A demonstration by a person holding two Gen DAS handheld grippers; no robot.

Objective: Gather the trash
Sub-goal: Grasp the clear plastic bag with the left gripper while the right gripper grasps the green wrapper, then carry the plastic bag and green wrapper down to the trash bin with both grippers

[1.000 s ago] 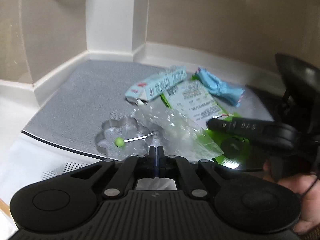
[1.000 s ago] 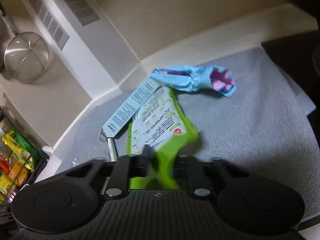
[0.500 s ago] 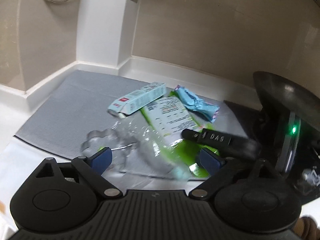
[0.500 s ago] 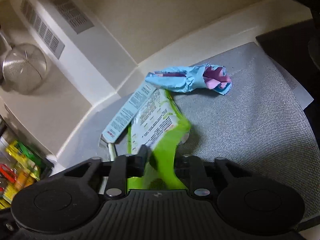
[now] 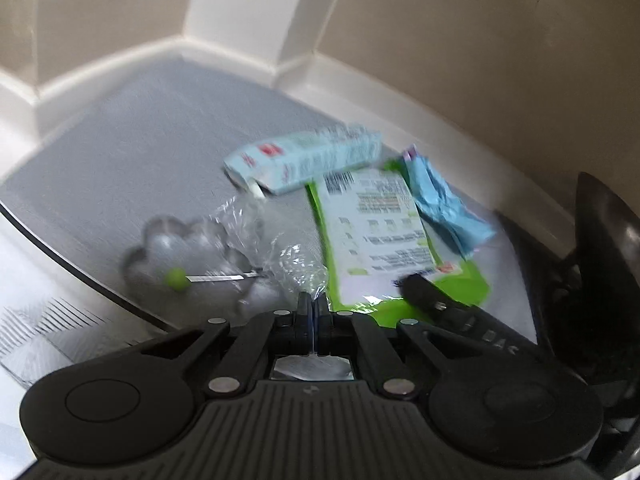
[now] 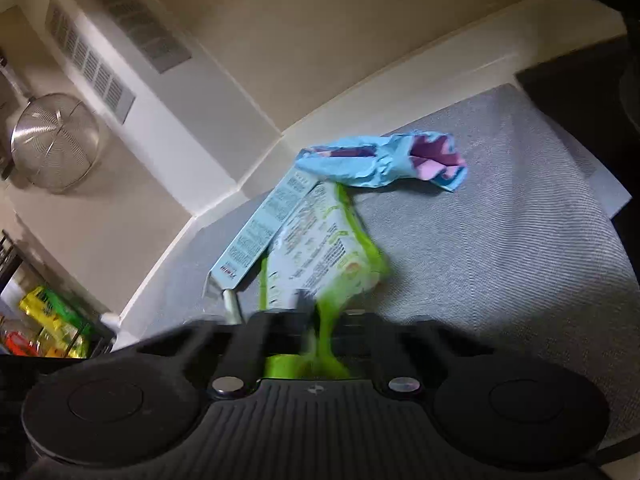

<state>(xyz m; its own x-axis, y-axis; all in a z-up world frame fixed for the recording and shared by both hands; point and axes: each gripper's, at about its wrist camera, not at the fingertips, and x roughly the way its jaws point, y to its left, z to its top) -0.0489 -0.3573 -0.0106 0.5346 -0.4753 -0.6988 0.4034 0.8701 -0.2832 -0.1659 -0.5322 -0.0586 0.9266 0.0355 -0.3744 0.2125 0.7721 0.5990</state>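
L claw (image 5: 311, 306) clenched on clear plastic wrap (image 5: 260, 240) edge, prob. to peel it off flower cutter (image 5: 176, 244) at 10 o'clock. R claw (image 6: 316, 308) clamps green wrapper (image 6: 320, 240), lifting corner off grey mat (image 6: 500, 240). Blue wrapper (image 6: 376, 160) at 12, toothpaste box (image 6: 260, 228) at 11, both loose on surface.

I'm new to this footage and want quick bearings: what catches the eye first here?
The bright green packet, pinched in the shut right gripper, lying on the grey mat. Behind it lies a crumpled blue wrapper; the left gripper is shut on clear plastic film.
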